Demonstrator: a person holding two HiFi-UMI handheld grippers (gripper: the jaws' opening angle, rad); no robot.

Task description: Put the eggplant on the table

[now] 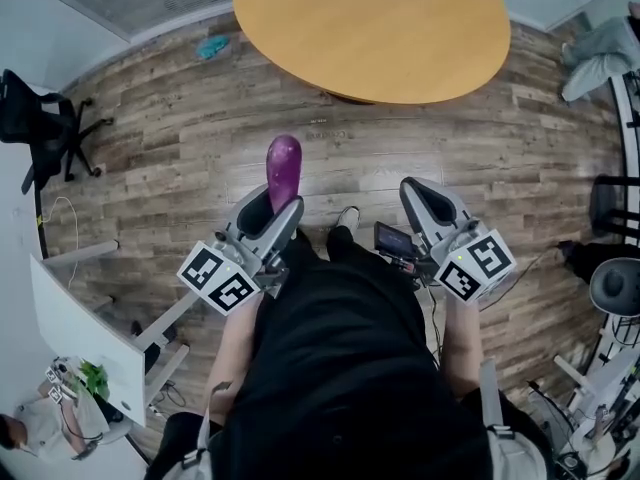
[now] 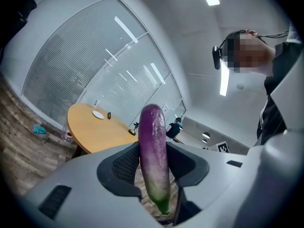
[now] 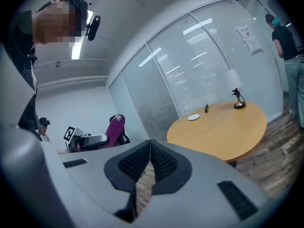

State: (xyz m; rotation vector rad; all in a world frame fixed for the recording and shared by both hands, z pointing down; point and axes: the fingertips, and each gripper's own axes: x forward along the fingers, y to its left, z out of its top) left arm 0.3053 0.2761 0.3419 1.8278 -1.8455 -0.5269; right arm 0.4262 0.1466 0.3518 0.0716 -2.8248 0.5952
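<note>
Left tool: my left tool (image 1: pixel 272 216) is pinching the eggplant (image 1: pixel 284 166) between its two dark pads. One pad presses on each flank, so the jaws stand only as wide as the eggplant is thick.
Eggplant: it is long and purple and lies along the line of the jaws. Its green stem end sits back toward the root of the jaws, and its rounded purple end juts out past the tips.
Where the eggplant is: in the air above the wooden floor (image 1: pixel 170 138), short of the near edge of the tabletop (image 1: pixel 380 38) and touching neither.
Right tool: my right tool (image 1: pixel 432 206) has its pads pressed together tip to tip, with nothing between them. I hold it out in front of me, well apart from the left tool.
Tabletop: round, of light wood, ahead of both tools. Toward its far edge stand a small lamp (image 3: pixel 236 99), a white dish (image 3: pixel 193 117) and a small dark item (image 3: pixel 206 108) that I cannot make out.
Floor: a teal object (image 1: pixel 211 47) lies near the left edge of the tabletop. A black office chair (image 1: pixel 40 118) stands far off to my left.
Behind the tabletop: a glass wall with blinds (image 3: pixel 213 56).
</note>
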